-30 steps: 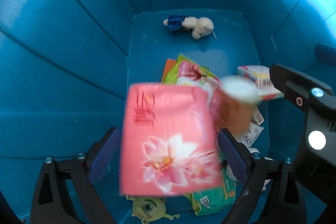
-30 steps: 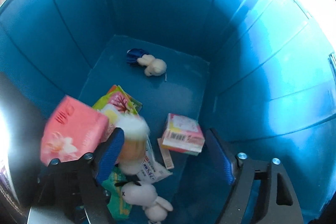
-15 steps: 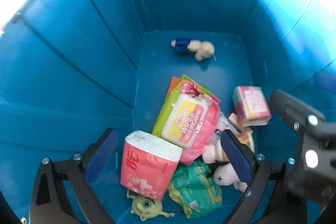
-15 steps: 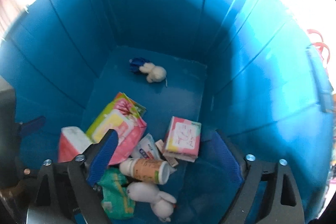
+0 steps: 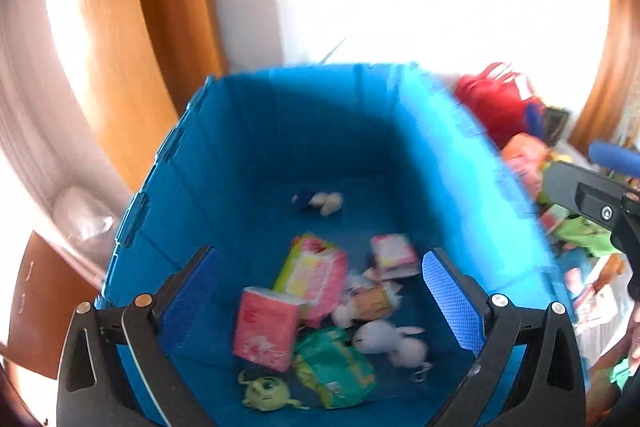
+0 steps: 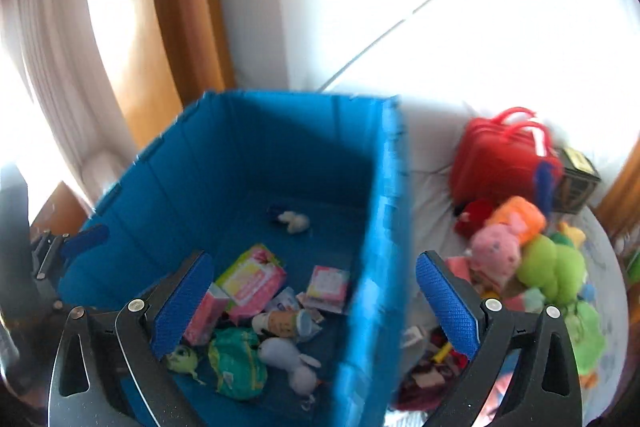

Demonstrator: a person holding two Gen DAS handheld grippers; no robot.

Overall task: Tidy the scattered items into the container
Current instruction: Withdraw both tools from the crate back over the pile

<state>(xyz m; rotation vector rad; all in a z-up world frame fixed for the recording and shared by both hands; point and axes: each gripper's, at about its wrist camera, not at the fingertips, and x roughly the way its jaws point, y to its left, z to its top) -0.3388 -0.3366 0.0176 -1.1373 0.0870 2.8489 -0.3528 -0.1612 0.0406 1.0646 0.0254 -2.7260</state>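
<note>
Blue container (image 5: 192, 211) stands upright, mouth up (long axis runs away).

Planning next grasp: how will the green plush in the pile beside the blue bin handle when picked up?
The green plush looks soft and rounded, so it will likely squash between the pads and droop. Probably light for its bulk. It lies against the pink plush, so lifting it may drag or tip that neighbour.

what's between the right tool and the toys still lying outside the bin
Nothing visible blocks it. The right tool, jaws opening and empty, straddles the blue bin's near wall; the toy pile lies on the open side of that wall, beside the right finger.
</note>
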